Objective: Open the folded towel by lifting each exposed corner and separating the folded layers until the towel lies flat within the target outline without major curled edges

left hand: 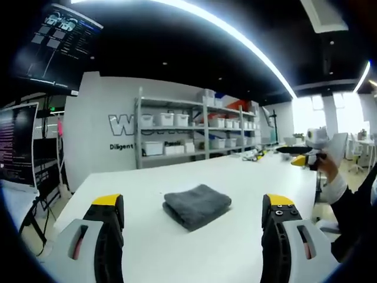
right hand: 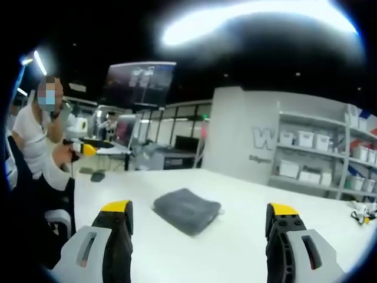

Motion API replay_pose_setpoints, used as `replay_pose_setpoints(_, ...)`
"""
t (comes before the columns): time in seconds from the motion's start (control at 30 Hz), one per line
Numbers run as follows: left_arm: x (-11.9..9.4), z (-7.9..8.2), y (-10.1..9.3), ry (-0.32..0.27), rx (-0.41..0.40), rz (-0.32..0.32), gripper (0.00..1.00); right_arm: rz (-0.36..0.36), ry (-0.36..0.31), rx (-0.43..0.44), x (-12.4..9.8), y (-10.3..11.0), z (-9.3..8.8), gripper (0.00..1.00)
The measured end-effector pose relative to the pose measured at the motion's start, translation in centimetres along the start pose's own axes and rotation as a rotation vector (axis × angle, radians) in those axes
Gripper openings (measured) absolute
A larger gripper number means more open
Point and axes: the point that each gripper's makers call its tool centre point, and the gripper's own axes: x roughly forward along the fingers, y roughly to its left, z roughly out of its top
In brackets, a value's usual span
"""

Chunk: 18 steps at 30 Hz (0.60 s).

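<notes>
Lying folded on the white table (left hand: 247, 177), the grey cloth towel (left hand: 197, 205) is untouched; left gripper (left hand: 197, 215) and right gripper (right hand: 199, 219) stand wide apart, holding nothing.

Both grippers are the same build: left gripper (left hand: 193, 221) and right gripper (right hand: 199, 227) have chunky black jaws with yellow tips, pale grey slotted housings at 6 o'clock, tiny screws visible.

White table (left hand: 235, 177), shelves (left hand: 194, 132) of bins, monitors (left hand: 17, 144)
</notes>
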Motion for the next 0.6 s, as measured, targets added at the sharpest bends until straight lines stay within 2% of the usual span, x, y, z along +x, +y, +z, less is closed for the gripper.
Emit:
replay_pose_setpoints(0.17, 0.9, 0.3, 0.4, -0.005, 0.006, -0.003, 0.96, -0.001, -0.001, 0.012, 0.8, -0.6, -0.3, 0.94)
replay_pose_setpoints(0.4, 2.2, -0.5, 1.2, 0.001, -0.004, 0.003, 0.96, 0.024, -0.029, 0.024, 1.9, -1.0, -0.3, 0.94)
replay_pose_setpoints(0.6, 3.7, -0.7, 1.4, 0.008, -0.003, -0.006, 0.96, 0.041, -0.021, 0.013, 3.3, -0.9, -0.6, 0.94)
